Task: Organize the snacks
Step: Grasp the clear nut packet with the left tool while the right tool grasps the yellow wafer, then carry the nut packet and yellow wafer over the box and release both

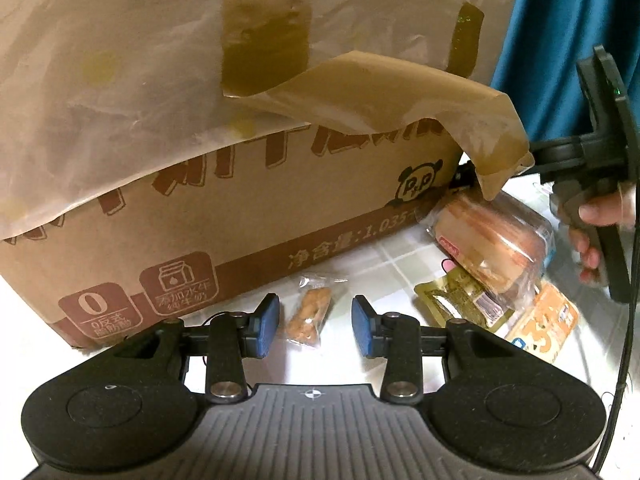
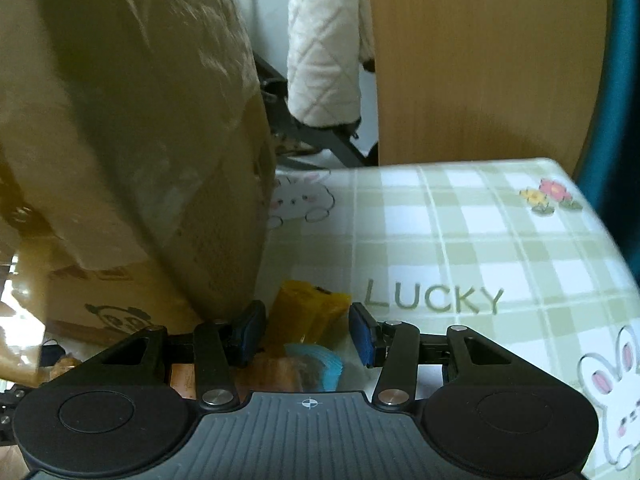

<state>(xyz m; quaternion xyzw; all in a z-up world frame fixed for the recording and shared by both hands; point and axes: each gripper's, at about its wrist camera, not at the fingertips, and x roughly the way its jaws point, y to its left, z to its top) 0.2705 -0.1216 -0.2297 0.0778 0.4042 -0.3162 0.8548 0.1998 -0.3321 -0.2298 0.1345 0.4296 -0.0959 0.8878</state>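
My left gripper (image 1: 315, 327) is spread wide and holds nothing; a small clear-wrapped fried pastry snack (image 1: 307, 315) lies between its blue pads, just before the big brown cardboard box (image 1: 224, 216). My right gripper (image 2: 307, 332), likewise wide and unloaded, straddles an orange snack wrapper (image 2: 306, 310) beside that box's corner.

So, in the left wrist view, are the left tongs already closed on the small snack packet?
No, the left tongs stand open, and the small snack packet lies on the table between the pads, untouched.
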